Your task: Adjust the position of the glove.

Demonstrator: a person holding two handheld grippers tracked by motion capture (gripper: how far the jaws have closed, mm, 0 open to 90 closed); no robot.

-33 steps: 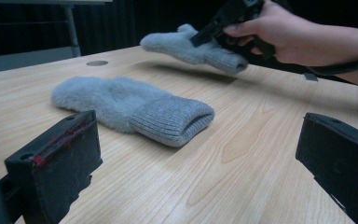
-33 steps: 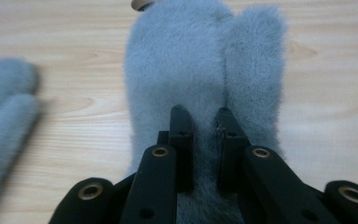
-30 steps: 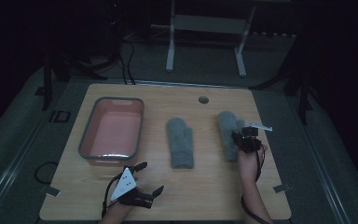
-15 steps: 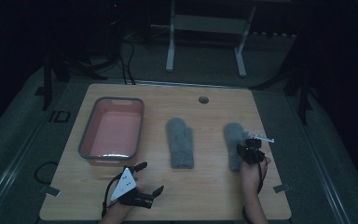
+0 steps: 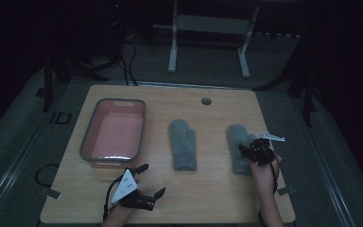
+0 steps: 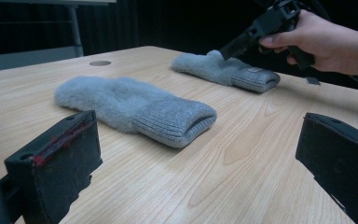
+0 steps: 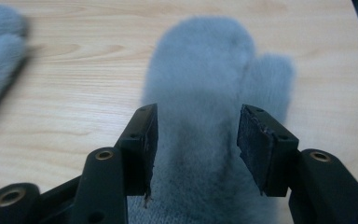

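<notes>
Right mitten (image 5: 238, 149) lies flat on the tabletop (image 5: 217, 198) near its right edge, cuff toward the person, thumb on the outer side; the left mitten (image 5: 183, 144) lies parallel beside it, apart, at the tabletop's centre; a pink tub (image 5: 87, 142) stands further left. Right hand-held gripper (image 5: 246, 150) sits over the right mitten's cuff end, gripped by the right hand (image 5: 263, 171) with the forearm entering from the bottom edge; its jaws have just been opening and stand spread, straddling the mitten's body (image 7: 200, 140) without pressing it. Left hand-held gripper (image 5: 152, 182) rests low over the tabletop's near edge, angled toward the mittens, jaws spread wide with nothing between them; the left hand (image 5: 123, 208) holds it from below.
</notes>
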